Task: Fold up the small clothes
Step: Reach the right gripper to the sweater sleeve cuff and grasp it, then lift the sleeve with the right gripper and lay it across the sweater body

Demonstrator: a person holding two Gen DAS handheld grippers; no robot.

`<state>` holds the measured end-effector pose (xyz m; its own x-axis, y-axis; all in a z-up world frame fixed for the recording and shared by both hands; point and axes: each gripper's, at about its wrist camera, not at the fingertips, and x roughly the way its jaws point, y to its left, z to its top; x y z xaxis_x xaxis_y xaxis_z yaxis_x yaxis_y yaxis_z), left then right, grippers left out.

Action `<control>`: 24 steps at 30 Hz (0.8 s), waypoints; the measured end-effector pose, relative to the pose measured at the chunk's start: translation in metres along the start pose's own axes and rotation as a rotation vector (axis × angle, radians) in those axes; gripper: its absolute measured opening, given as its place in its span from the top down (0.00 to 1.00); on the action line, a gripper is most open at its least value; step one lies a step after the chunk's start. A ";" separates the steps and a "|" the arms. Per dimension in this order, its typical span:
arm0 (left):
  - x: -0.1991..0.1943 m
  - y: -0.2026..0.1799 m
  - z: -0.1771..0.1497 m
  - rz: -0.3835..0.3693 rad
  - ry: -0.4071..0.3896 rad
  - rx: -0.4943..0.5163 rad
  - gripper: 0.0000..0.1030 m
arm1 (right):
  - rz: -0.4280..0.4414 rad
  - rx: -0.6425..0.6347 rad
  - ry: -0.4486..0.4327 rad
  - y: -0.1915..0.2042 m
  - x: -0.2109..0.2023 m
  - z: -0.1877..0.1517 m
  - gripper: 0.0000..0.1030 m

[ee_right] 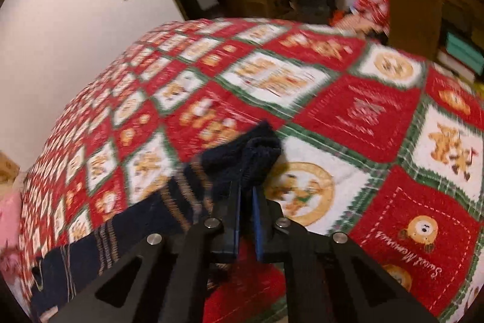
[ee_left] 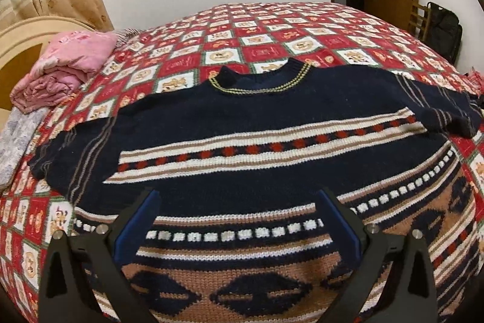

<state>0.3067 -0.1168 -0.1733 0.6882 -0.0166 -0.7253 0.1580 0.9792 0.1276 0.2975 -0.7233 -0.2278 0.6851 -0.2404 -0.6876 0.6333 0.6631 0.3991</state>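
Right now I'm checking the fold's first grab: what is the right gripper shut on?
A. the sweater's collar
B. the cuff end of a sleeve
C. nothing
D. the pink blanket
B: in the right wrist view the right gripper pinches the dark cuff of the sweater sleeve.

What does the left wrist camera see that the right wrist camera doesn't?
Only the left wrist view: the whole navy knitted sweater's front with its collar, a folded pink blanket, and the left tool open above the hem. Only the right wrist view: the right tool shut on the sweater's sleeve cuff, and a brown wooden cabinet. Both: the red patchwork bedspread and sweater.
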 end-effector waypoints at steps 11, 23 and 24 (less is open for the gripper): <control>-0.007 0.013 0.005 -0.095 0.006 -0.058 0.00 | 0.220 -0.450 -0.056 0.175 -0.067 -0.061 0.94; -0.010 0.029 0.003 -0.126 0.003 -0.079 0.00 | 0.374 -0.751 0.066 0.300 -0.062 -0.191 0.94; -0.009 0.028 0.004 -0.131 0.006 -0.079 0.00 | 0.372 -0.769 0.082 0.302 -0.056 -0.199 0.94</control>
<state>0.3078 -0.0899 -0.1609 0.6614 -0.1443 -0.7360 0.1898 0.9816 -0.0219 0.3790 -0.3684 -0.1890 0.7530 0.1200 -0.6469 -0.0674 0.9921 0.1055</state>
